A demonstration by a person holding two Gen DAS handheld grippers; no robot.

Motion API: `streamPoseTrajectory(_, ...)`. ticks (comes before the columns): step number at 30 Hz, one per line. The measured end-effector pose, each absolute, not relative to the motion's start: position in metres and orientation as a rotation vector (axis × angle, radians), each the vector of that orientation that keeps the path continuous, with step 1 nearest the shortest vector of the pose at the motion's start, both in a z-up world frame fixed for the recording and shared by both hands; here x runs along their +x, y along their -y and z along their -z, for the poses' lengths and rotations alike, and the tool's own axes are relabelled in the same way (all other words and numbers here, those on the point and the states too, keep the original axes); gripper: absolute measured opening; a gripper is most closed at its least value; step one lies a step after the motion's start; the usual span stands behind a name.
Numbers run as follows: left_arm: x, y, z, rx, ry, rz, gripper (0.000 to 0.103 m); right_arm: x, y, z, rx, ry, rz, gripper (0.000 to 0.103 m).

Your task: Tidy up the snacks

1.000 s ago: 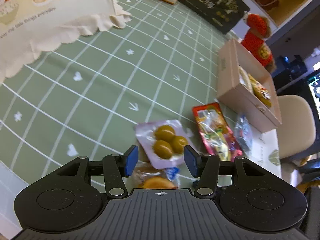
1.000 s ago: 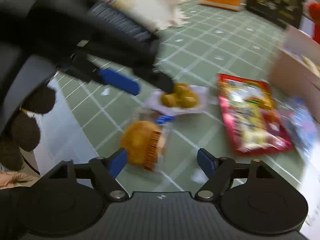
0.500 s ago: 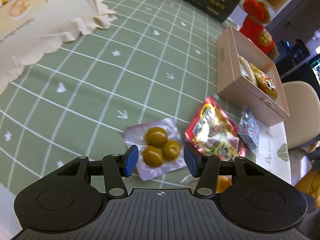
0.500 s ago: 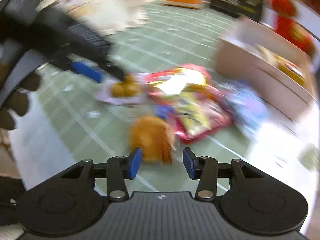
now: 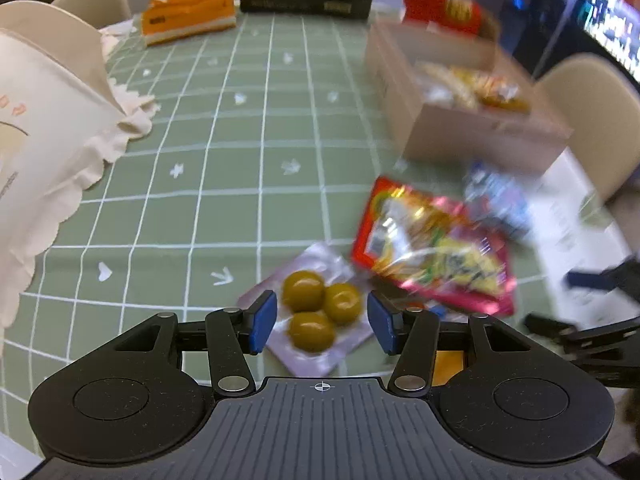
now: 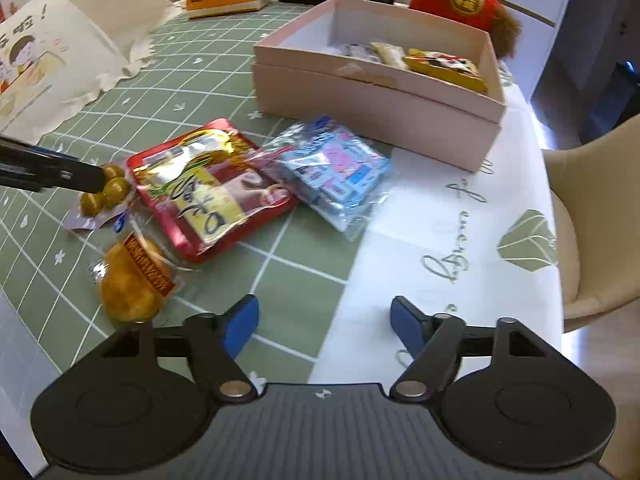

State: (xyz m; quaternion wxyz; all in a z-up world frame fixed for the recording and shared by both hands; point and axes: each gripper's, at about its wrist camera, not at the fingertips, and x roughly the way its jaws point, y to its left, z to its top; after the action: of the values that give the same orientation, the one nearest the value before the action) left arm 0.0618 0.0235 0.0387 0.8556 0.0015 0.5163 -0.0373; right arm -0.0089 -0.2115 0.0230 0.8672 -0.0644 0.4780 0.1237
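- Left gripper (image 5: 322,328): blue-padded fingers spread apart, holding nothing; they frame the clear pouch of three green olives (image 5: 318,312), which lies flat on the desk between and just past the tips. Whether a pad touches the pouch cannot be told.
- Right gripper (image 6: 324,326): blue-padded fingers wide apart and empty, above the line where the green white-gridded tablecloth (image 6: 192,80) meets the white printed cloth (image 6: 440,216); bare cloth lies directly ahead of the tips.
- Loose snacks, clustered near the desk's near edge: olive pouch (image 6: 102,196); red foil snack packet with yellow label (image 6: 212,188) just beside it, edges overlapping; clear bag of small blue-wrapped sweets (image 6: 336,168) against the red packet's far side; golden bun in a clear wrapper (image 6: 132,276) nearest the edge.
- Pale pink cardboard box, lid off (image 6: 376,80): behind the loose snacks, already holding a yellow packet and pale wrapped items; its front wall stands near the blue bag.
- Open room: a broad stretch of green cloth left of the box; the white cloth to the right runs to the desk's rim by a beige chair (image 6: 592,220).
- Hard to make out: in the left wrist view the box, red packet and blue bag are motion-blurred, and the bun is mostly hidden behind the gripper body.
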Motion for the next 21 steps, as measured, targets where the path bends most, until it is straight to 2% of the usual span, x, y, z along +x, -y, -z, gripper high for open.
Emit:
streamPoseTrajectory(1,0.065,-0.022,-0.032,0.022,-1.11,0.08,0.058,-0.011,0.21,-0.022,-0.138,-0.991,-0.261,0.077)
streamPoseTrajectory(7,0.07,-0.011,-0.023,0.026,-1.106,0.079,0.058,-0.02,0.21,-0.017,-0.104,-0.935,-0.236,0.09)
streamPoseTrajectory(13,0.074,-0.015,-0.022,-0.044,-1.09,0.075,0.058,-0.023,0.205,-0.027,-0.098,-0.944,-0.36,0.09)
streamPoseTrajectory(15,0.074,-0.016,-0.023,-0.051,-1.092,0.074,0.053,-0.028,0.2,-0.036,-0.09,-0.926,-0.422,0.09)
streamPoseTrajectory(21,0.051,-0.039,-0.027,-0.126,-1.107,-0.008,0.051,-0.032,0.161,-0.047,-0.156,-0.911,-0.584,0.09)
